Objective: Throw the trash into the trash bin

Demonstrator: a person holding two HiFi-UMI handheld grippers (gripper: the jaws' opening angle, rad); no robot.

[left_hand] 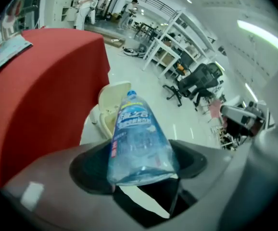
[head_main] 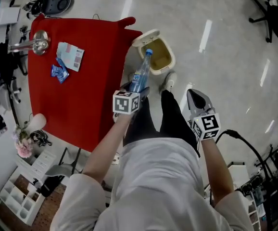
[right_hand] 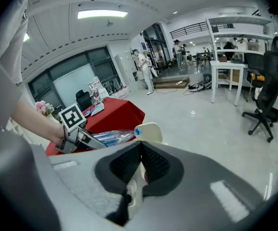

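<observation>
**Bottle aimed at the bin**

The left gripper (head_main: 137, 91) pinches the fat end of the plastic bottle (head_main: 142, 71). The bottle's long side runs straight out from the jaws, blue cap first, pointing at the open trash bin (head_main: 145, 37) on the floor just ahead. The right gripper (head_main: 197, 99) has its jaws pressed together on nothing, farther from the bin

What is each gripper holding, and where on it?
Left gripper holds the bottle by its bottom end, cap pointing away. Right gripper is shut, holding nothing.
</observation>
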